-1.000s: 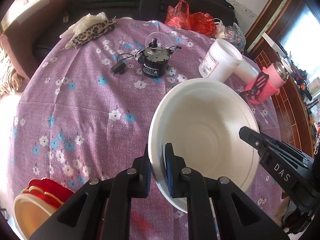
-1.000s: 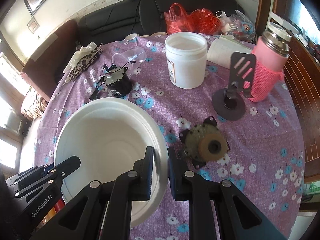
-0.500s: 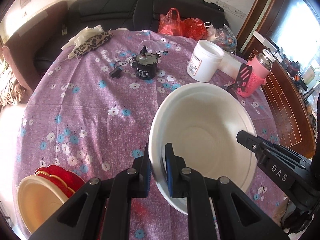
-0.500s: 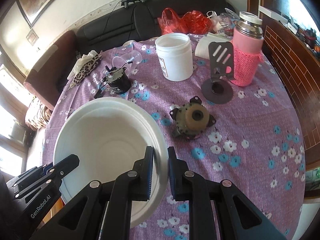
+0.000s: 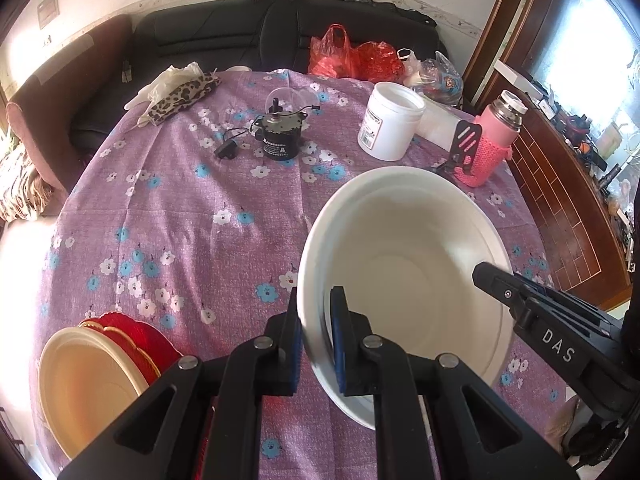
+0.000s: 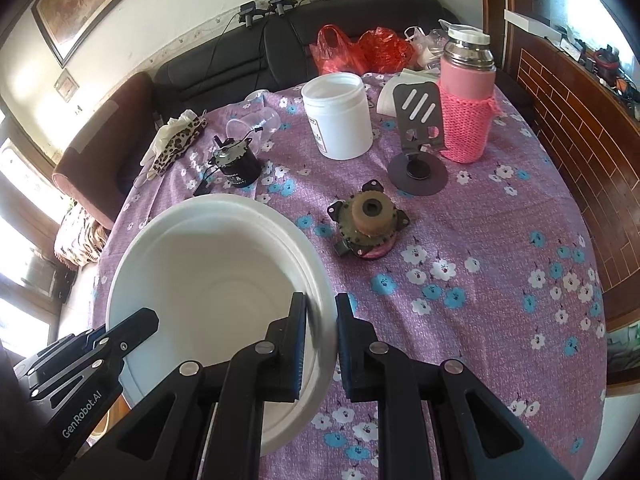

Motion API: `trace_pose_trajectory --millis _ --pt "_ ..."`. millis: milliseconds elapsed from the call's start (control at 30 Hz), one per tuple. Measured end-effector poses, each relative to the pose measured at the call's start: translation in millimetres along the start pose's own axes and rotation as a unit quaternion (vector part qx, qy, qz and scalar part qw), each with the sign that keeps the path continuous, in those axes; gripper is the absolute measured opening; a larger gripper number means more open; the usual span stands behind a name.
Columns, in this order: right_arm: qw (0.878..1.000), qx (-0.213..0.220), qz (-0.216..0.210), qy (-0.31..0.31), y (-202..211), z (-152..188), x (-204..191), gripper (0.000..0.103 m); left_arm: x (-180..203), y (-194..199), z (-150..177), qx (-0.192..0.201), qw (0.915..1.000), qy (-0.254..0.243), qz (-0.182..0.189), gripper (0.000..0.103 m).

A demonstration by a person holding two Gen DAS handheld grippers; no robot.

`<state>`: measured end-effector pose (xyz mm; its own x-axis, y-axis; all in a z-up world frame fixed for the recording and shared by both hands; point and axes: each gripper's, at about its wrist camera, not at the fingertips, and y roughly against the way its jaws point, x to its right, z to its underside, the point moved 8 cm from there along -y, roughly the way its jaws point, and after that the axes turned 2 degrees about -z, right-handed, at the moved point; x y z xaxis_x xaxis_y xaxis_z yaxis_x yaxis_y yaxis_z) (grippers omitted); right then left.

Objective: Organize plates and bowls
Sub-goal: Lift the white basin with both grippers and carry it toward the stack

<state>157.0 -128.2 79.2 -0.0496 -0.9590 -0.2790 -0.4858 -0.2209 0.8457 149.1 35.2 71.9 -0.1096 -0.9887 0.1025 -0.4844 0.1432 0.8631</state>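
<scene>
A large white bowl (image 5: 404,264) is held above the purple flowered table (image 5: 192,216) by both grippers. My left gripper (image 5: 314,340) is shut on the bowl's left rim. My right gripper (image 6: 321,340) is shut on the bowl's right rim; the bowl also shows in the right wrist view (image 6: 208,280). A cream plate (image 5: 86,392) lies on red plates (image 5: 136,340) at the table's near left edge, below and left of the left gripper.
On the table stand a black motor (image 5: 278,136), a white jar (image 5: 390,126), a pink flask (image 6: 466,96), a grey phone stand (image 6: 418,140), a brown gear part (image 6: 366,226) and a leopard cloth (image 5: 182,96). A black sofa (image 5: 248,36) is behind.
Both grippers have lifted the white bowl higher and back toward the near side. More of the table and the plate stack at the left have come into view.
</scene>
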Motion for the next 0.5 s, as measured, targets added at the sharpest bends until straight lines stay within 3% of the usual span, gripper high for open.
trace_pose_trajectory --millis 500 --pt "1.0 0.012 -0.005 -0.024 21.9 21.4 18.6 0.015 19.0 13.2 19.4 -0.001 0.9999 -0.007 0.012 0.012"
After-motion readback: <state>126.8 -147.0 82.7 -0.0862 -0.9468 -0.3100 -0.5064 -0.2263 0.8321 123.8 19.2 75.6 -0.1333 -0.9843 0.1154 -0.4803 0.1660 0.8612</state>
